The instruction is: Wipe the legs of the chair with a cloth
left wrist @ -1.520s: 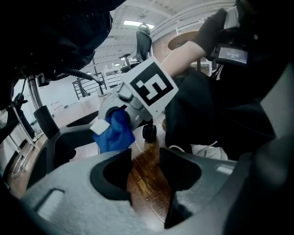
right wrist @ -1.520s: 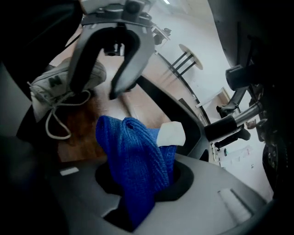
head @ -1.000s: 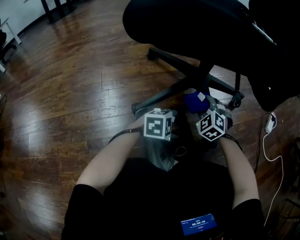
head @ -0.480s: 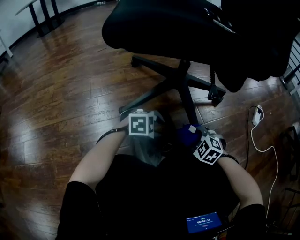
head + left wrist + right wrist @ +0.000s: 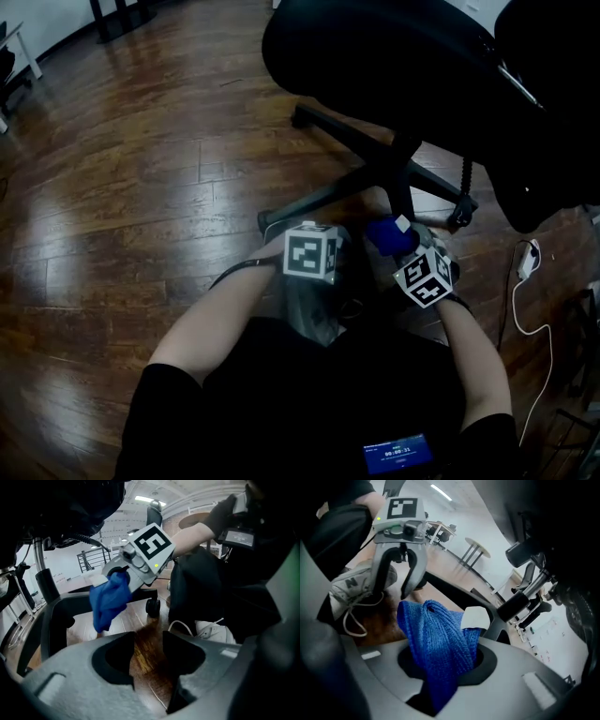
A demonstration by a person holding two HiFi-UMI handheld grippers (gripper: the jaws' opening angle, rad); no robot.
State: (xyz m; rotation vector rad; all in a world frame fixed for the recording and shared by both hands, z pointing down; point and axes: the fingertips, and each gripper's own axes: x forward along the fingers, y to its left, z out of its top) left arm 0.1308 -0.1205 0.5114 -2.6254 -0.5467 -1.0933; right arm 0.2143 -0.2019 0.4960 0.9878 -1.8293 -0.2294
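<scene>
The black office chair's base (image 5: 405, 159) spreads its legs over the wood floor. One leg (image 5: 319, 199) runs to the lower left, and a near leg (image 5: 401, 202) points at me. My right gripper (image 5: 412, 248) is shut on a blue knitted cloth (image 5: 386, 232) (image 5: 436, 644) at the near leg's end. The left gripper view shows the cloth (image 5: 110, 599) hanging over a chair leg (image 5: 56, 616). My left gripper (image 5: 319, 246) (image 5: 393, 590) hovers just left of it. Its jaws stand slightly apart, and only floor shows between them.
A white cable and power strip (image 5: 530, 253) lie on the floor at the right. A white shoe (image 5: 213, 631) rests close behind the grippers. A caster (image 5: 152, 605) ends one leg. The chair seat (image 5: 394, 56) overhangs the base. Table legs (image 5: 117, 14) stand far left.
The right gripper slid the cloth along the near leg toward me, then back toward the hub. The left gripper kept its place.
</scene>
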